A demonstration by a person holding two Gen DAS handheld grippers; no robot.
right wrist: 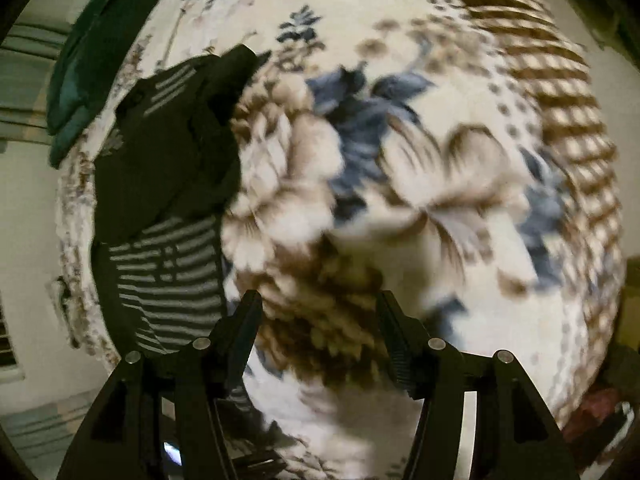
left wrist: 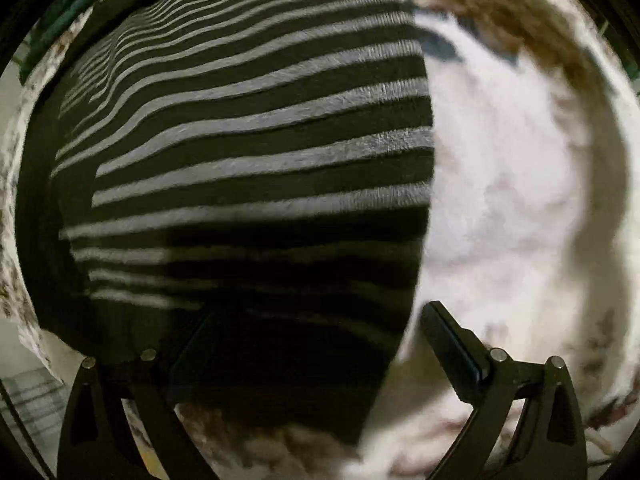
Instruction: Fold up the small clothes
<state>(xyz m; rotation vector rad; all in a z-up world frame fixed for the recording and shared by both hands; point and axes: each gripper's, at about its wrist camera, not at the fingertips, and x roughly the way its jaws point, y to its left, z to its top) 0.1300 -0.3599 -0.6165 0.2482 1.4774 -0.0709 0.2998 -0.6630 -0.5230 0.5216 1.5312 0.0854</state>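
A black garment with grey stripes (left wrist: 248, 152) lies flat on a floral blanket (left wrist: 512, 200) and fills most of the left wrist view. My left gripper (left wrist: 320, 340) is open just above its near edge, the left finger over the dark cloth, the right finger (left wrist: 452, 352) over bare blanket beside it. In the right wrist view the same garment (right wrist: 168, 216) lies at the left, its far part partly folded over. My right gripper (right wrist: 320, 320) is open and empty above the blanket (right wrist: 400, 160), to the right of the garment.
A dark green cloth (right wrist: 92, 52) lies at the blanket's far left edge. The blanket has brown and blue flowers and a checked brown border (right wrist: 560, 92) at the right. Pale floor (right wrist: 24, 208) shows past the left edge.
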